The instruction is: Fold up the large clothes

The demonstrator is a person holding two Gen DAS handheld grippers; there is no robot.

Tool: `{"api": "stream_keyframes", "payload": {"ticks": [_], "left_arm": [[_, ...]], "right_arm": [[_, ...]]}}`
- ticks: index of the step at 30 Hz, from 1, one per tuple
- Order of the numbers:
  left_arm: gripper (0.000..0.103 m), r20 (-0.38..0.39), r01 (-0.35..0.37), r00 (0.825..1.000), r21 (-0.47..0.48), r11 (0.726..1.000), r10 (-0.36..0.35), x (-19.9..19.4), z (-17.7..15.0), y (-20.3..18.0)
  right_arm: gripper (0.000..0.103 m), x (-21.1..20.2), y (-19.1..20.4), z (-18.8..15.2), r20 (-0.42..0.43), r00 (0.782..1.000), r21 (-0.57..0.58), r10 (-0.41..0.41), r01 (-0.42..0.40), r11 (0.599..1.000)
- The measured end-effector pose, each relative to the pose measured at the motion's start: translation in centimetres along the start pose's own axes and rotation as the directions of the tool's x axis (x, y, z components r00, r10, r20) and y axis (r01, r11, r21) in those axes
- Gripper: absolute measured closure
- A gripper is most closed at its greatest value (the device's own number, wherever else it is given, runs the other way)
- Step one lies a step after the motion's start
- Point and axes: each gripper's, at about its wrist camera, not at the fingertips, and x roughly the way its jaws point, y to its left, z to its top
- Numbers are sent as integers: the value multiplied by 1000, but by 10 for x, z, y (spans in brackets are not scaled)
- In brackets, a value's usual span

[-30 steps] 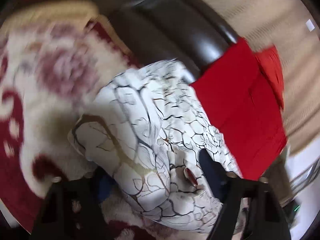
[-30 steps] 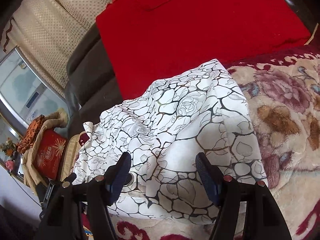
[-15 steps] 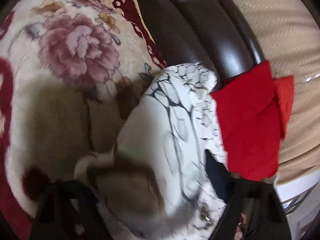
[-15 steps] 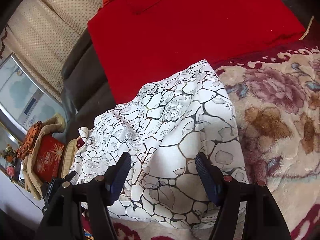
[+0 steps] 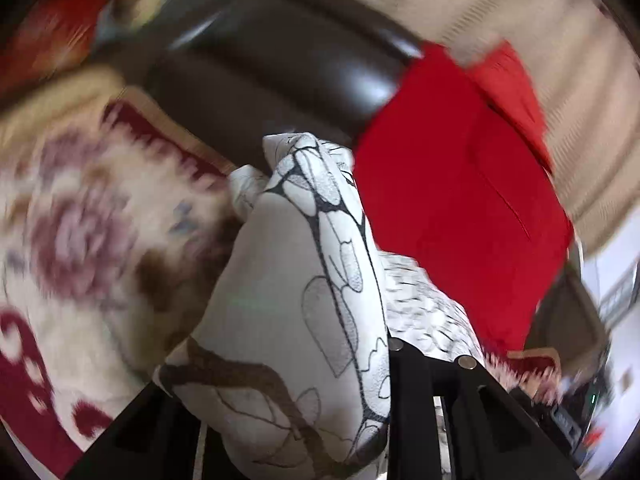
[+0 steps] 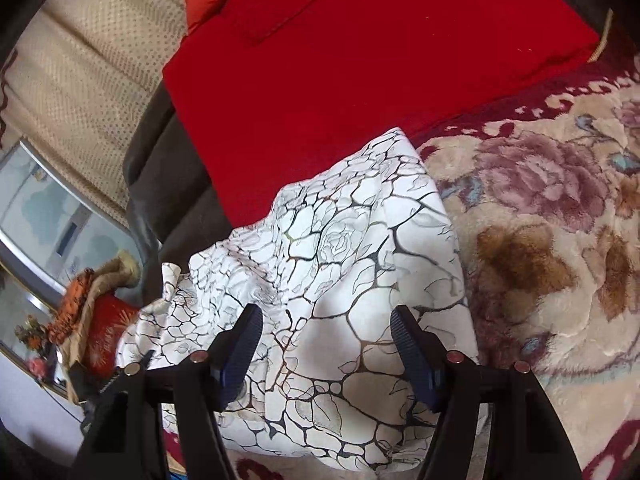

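White crackle-print garment [image 6: 344, 264] lay bunched near sofa edge—left gripper [image 5: 288, 420] closing on a fold, right gripper [image 6: 326, 344] spread above it.

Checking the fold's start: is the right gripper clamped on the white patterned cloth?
No, the right gripper hovers open, jaws wide apart above the white patterned cloth.

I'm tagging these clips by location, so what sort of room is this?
Probably a living room at home: a dark leather sofa with a floral plush blanket over its seat, a red cushion, and beige curtains behind.
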Motion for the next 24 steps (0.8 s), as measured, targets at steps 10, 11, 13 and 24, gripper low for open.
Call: {"api": "stream_keyframes", "payload": {"ticks": [10,11,13,24], "left_arm": [[78,-114,94,993,535,840,-39,14,-63,-216],[78,-147,109,989,569,815,-30,28,-81,-232],[77,-235,133,972,615,777,20,64,-119,-251],[25,-346,331,929,623,708,-129,9,-135,-238]], "right_arm": [[33,-47,-53,17,115,987,153,113,-130,980],[33,-52,-61,21,132,984,172,119,-141,975],[33,-58,-75,31,155,979,213,134,-165,963],[31,-26,-108,47,35,976,359,215,-213,909]]}}
